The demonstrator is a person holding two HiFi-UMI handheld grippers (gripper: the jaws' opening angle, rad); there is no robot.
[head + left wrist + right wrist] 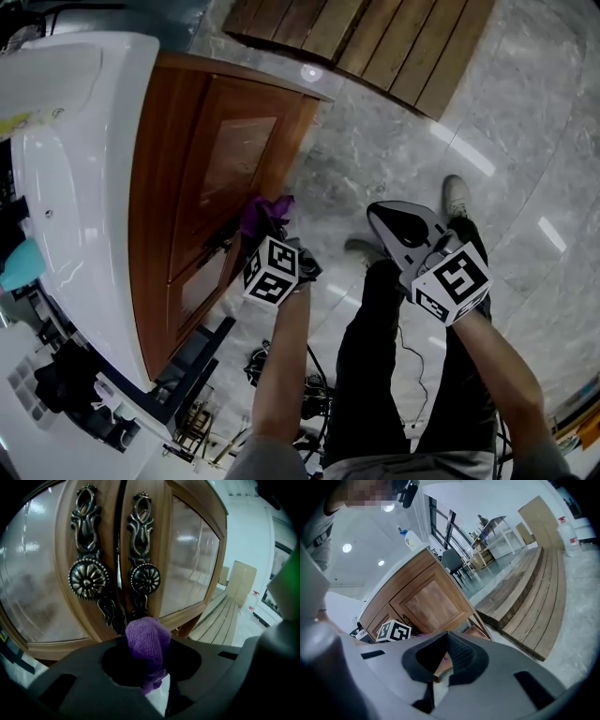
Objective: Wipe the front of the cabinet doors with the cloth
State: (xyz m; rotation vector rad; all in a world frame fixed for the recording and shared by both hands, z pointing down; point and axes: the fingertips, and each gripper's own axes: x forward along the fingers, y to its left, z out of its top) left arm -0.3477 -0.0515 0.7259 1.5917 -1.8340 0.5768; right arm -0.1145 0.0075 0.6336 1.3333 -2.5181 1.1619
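The purple cloth (148, 641) is pinched in my left gripper (150, 667), which is shut on it. It bulges out of the jaws just short of the two ornate metal handles (89, 576) where the wooden cabinet doors (187, 569) meet. From above, the cloth (264, 214) sits against the door fronts (202, 202), ahead of my left gripper (261, 231). My right gripper (377, 214) hangs over the floor to the right, away from the cabinet, shut and holding nothing. Its own view (446, 638) shows the cabinet's side panel (426, 603).
A white basin top (84, 178) covers the cabinet. A slatted wooden platform (375, 42) lies on the marble floor (525, 141) beyond. The person's legs and shoes (457, 195) stand right of the cabinet. Cables and a dark stand (187, 366) lie near its foot.
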